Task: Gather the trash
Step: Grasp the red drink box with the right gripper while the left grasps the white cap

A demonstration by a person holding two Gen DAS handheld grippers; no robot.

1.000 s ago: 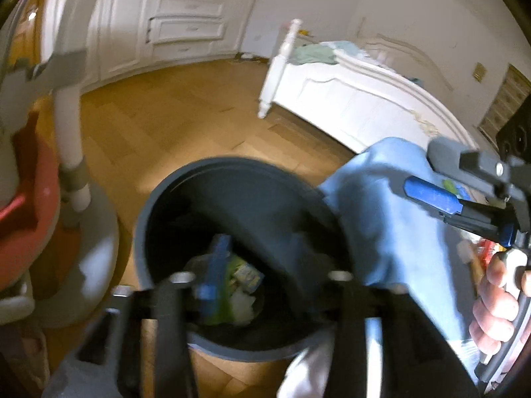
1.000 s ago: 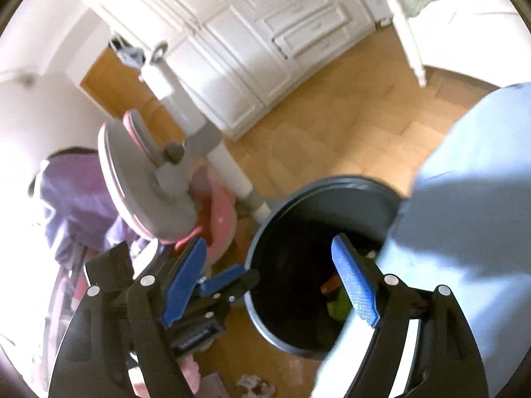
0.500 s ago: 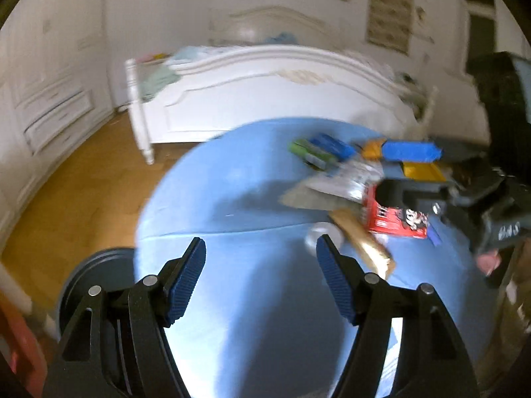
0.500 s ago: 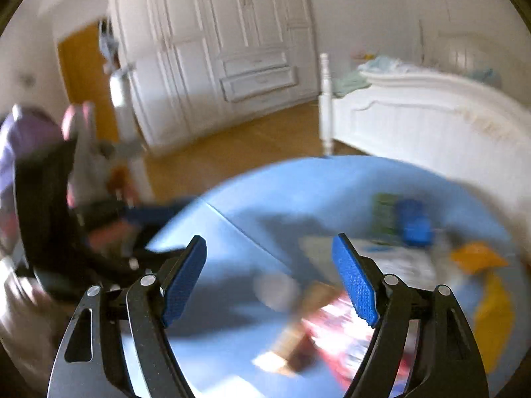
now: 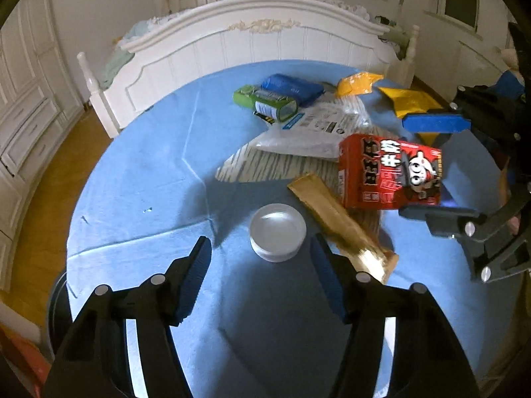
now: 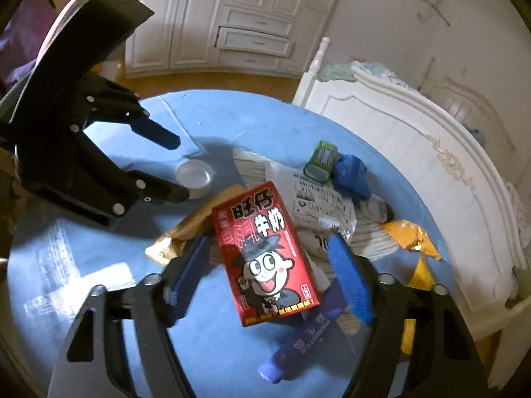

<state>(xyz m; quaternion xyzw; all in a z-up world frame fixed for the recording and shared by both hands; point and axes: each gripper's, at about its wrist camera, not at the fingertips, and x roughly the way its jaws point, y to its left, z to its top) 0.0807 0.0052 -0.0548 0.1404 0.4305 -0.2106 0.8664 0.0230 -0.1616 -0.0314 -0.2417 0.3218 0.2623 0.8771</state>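
A round table with a blue cloth [image 5: 139, 182] holds a pile of trash. In the right wrist view, a red milk carton [image 6: 265, 258] lies on the pile between the blue pads of my right gripper [image 6: 267, 252]. Its jaws are closing, with narrow gaps still showing on both sides of the carton. A small white round tub [image 5: 278, 232] stands just ahead of my left gripper [image 5: 260, 248]. That gripper is also closing and holds nothing. A gold wrapper [image 5: 341, 225] lies between tub and carton. The right gripper [image 5: 438, 169] shows at the right of the left wrist view.
Further back lie a green pack [image 5: 265, 102], a blue pouch [image 5: 292, 88], a labelled white bag [image 5: 318, 129], yellow wrappers [image 5: 408, 101] and a purple sachet [image 6: 305, 335]. The dark bin's rim [image 5: 56, 305] shows at the table's left edge. A white bed footboard [image 5: 259, 36] stands behind.
Both views have swung from the dark bin on the floor over to the tabletop. The right gripper now straddles the red carton with narrower jaws. The left one has neared the white tub.
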